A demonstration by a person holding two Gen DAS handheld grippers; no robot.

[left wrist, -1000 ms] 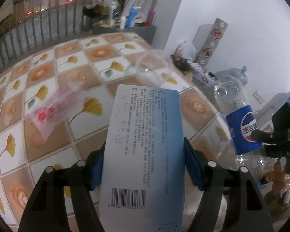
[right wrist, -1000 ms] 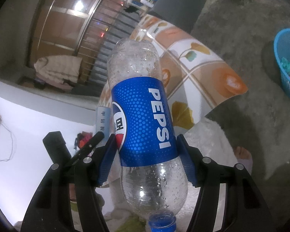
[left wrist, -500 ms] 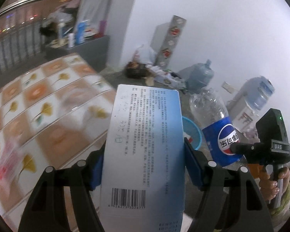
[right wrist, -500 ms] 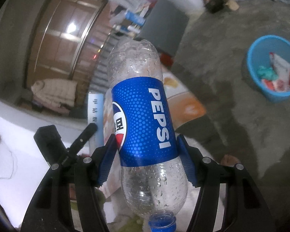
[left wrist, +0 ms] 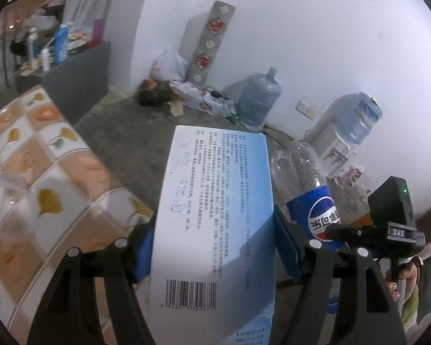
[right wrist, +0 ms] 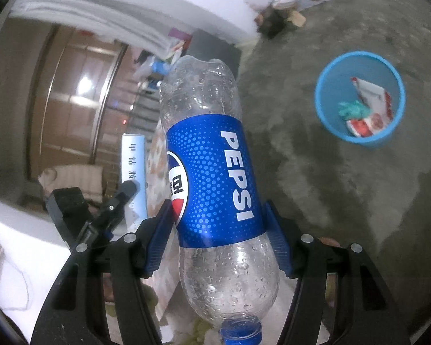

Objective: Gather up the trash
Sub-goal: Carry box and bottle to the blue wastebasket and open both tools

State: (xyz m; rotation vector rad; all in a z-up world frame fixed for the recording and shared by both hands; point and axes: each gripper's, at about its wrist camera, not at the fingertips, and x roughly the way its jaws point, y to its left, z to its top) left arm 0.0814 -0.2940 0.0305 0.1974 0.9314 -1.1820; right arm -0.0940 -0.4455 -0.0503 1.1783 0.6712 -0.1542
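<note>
My left gripper point(left wrist: 212, 247) is shut on a white and pale blue carton point(left wrist: 215, 215) with a barcode, held lengthwise between the blue pads. My right gripper point(right wrist: 218, 235) is shut on an empty Pepsi bottle point(right wrist: 212, 178), its blue cap toward the camera. In the left wrist view the same Pepsi bottle point(left wrist: 307, 195) and the right gripper's black body sit at the right, held by a hand point(left wrist: 402, 276). In the right wrist view the carton point(right wrist: 133, 166) shows at the left. A blue waste bin point(right wrist: 327, 115) holding wrappers stands on the grey floor at the upper right.
A table with a leaf-patterned cloth point(left wrist: 28, 172) fills the left. A dark cabinet point(left wrist: 77, 77) with bottles stands behind it. Against the white wall are a plastic bag point(left wrist: 168, 66), floor clutter, a water jug point(left wrist: 258, 97) and a water dispenser point(left wrist: 347, 135).
Both grippers have swung away from the table toward the floor and wall, each keeping its load. The blue bin has come further into the right wrist view.
</note>
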